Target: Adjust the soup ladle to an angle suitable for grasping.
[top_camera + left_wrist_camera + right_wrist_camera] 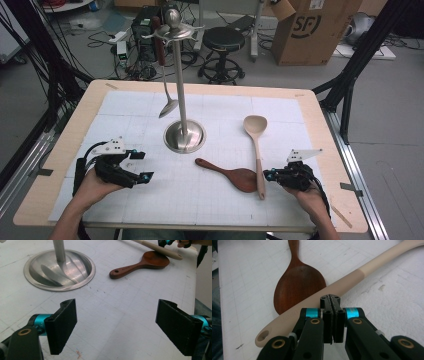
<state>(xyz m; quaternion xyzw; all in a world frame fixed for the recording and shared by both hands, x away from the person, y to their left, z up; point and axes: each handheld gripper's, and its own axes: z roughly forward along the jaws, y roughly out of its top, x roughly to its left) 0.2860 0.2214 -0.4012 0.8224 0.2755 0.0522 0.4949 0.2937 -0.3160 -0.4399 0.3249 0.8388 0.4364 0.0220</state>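
Observation:
A beige spoon (258,155) lies on the white mat, bowl away from me, its handle resting over the bowl of a dark wooden paddle (235,176). My right gripper (268,174) is shut with nothing between its jaws. In the right gripper view its tips (330,298) sit right at the beige spoon's handle (352,280), beside the paddle (297,282); whether they touch the handle I cannot tell. My left gripper (144,166) stands wide open over bare mat at the left, empty (116,322). A steel stand (184,136) rises mid-table, with a metal ladle (168,107) hanging from a hook.
The left gripper view shows the stand's round base (60,270) ahead left and the paddle (140,265) ahead right. The wooden table edge (65,145) frames the mat. A stool (224,42) and a cardboard box (312,30) stand on the floor behind.

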